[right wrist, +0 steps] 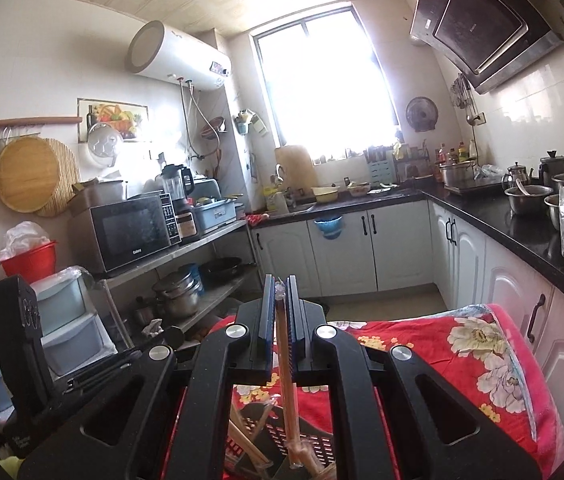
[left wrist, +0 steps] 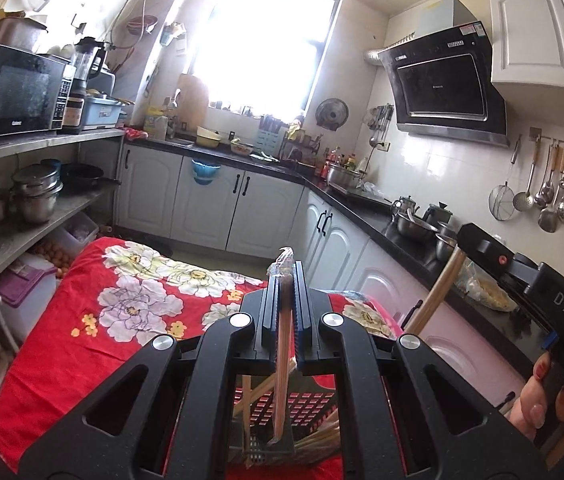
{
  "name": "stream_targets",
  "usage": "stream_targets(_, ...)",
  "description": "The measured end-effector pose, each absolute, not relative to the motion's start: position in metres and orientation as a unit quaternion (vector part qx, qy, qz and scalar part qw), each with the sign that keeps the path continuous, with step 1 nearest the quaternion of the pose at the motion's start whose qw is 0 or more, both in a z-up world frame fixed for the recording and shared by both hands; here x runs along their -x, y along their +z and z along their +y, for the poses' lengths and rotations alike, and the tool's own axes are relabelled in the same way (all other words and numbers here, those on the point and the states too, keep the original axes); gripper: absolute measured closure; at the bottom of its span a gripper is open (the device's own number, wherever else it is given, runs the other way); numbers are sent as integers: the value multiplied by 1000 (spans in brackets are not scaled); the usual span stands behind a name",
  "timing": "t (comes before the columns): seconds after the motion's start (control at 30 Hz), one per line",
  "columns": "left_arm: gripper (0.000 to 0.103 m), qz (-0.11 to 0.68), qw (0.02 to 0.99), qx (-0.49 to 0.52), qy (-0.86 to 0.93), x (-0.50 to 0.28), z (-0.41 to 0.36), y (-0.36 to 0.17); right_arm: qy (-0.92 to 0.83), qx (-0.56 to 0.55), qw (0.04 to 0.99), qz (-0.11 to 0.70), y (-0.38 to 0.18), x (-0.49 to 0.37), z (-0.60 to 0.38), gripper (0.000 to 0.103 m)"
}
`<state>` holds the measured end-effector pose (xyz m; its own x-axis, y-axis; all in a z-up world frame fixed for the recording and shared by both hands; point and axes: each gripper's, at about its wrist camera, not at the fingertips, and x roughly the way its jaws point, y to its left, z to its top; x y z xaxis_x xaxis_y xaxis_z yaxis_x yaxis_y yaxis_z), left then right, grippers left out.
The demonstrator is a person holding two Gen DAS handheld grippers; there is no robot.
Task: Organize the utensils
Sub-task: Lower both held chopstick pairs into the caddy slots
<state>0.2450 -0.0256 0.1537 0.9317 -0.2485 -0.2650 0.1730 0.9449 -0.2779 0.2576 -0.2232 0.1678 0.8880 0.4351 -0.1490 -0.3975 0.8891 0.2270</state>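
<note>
Both sets of jaws are clenching wrapped chopsticks: the left gripper (left wrist: 287, 280) is pinching one clear-sleeved pair (left wrist: 283, 344), the right gripper (right wrist: 280, 292) another (right wrist: 285, 364), each hanging down over the dark perforated basket (right wrist: 301, 438) on the floral red cloth (left wrist: 94, 320) (more chopsticks are already lying inside). Sorting looks to be mid-way; next, each pair probably needs lowering and releasing into the basket.

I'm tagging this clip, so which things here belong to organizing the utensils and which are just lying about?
Job:
left gripper shut on wrapped chopsticks
right gripper shut on another wrapped pair
perforated holder

Lying about:
microwave
hanging ladles
water heater
</note>
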Motion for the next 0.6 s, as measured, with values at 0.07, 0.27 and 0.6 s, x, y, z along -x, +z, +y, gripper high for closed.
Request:
stream_targets(0.07,100,151,974,126,-109,-247,-27,150,213,-92,968,99,162,-261,-221,97)
stream_targets(0.27,100,155,975,117,-109,-252,-32,135,207,-80,970,97,147,-264,-217,97)
stream_targets(0.6,100,163,973,124,-110,-260,-30,114,191,-81,972,105,120,-262,-220,97)
